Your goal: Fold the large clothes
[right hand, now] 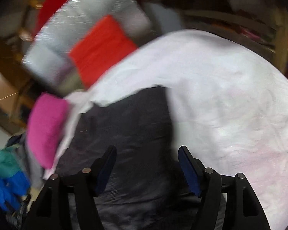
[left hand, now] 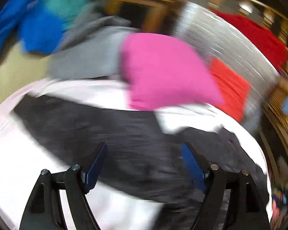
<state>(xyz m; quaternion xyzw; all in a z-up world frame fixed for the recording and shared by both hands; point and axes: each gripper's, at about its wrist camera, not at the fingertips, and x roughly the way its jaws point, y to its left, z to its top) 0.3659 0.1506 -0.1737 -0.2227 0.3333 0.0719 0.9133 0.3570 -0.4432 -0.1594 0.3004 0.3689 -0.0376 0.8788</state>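
Observation:
A dark grey garment lies spread on a white sheet. My left gripper is open and empty above it, both blue pads apart. In the right wrist view the same dark garment lies on the white sheet, and my right gripper is open and empty just above it. A corner of white cloth overlaps the garment's far edge. Both views are blurred by motion.
Folded clothes lie beyond the dark garment: a pink piece, an orange-red piece, a grey piece. Blue and teal clothes are heaped at the far left. A red cloth and wooden furniture stand to the right.

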